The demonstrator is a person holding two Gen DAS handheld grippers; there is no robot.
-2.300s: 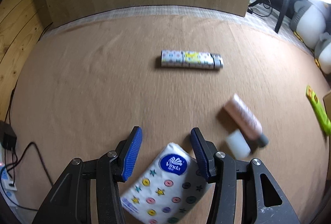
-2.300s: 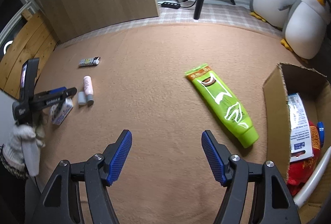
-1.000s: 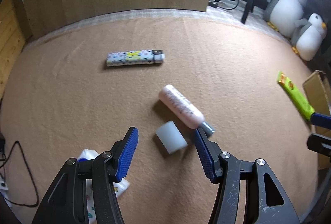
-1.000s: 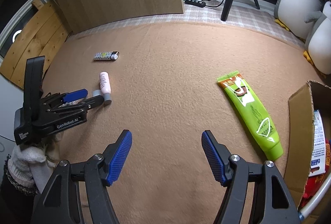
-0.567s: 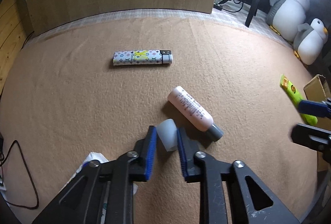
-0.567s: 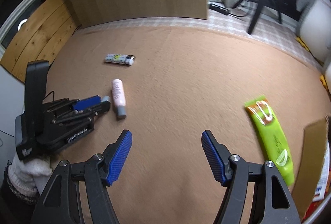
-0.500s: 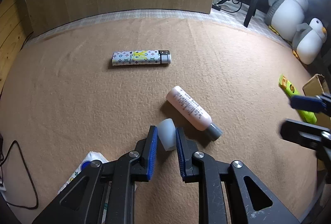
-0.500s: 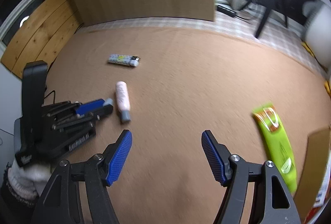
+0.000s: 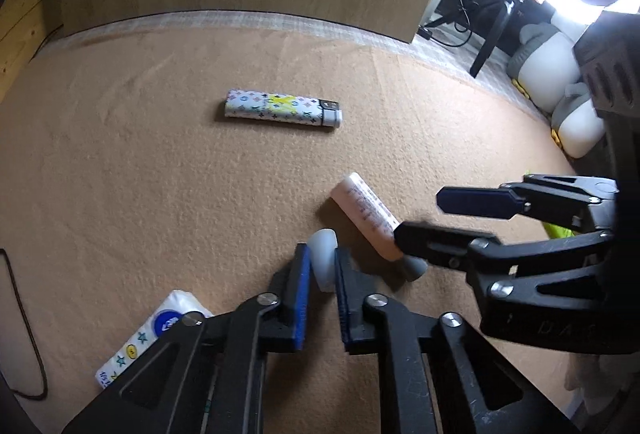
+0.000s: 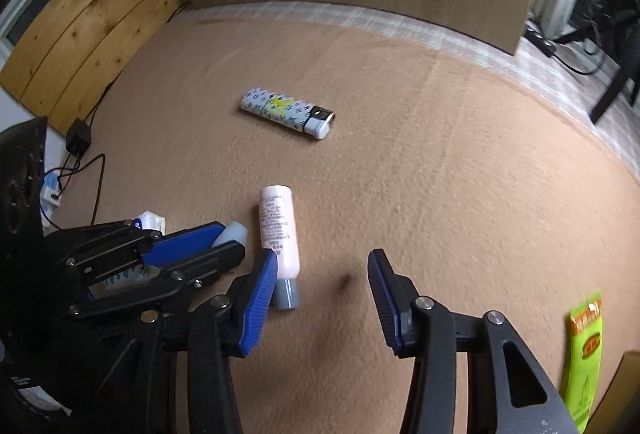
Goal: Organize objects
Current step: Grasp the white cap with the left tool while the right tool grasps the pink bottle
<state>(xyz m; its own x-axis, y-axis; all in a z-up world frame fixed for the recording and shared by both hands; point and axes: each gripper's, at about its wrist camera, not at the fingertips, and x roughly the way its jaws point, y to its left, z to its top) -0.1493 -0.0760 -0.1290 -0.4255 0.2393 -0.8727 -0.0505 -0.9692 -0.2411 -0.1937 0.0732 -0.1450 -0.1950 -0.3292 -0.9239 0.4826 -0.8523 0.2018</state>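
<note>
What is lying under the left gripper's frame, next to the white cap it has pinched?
A tissue pack with a blue logo and coloured stars sticks out beneath the left gripper, which is shut on the white cap. The gripper's frame covers the pack's near end.

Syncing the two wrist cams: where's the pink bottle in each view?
Left wrist: pink bottle right of centre, lying diagonal, grey cap toward the right gripper.
Right wrist: pink bottle left of centre, cap toward the camera beside the right gripper's left finger.
Shared landmark: patterned lighter, farther up the mat in both.
</note>
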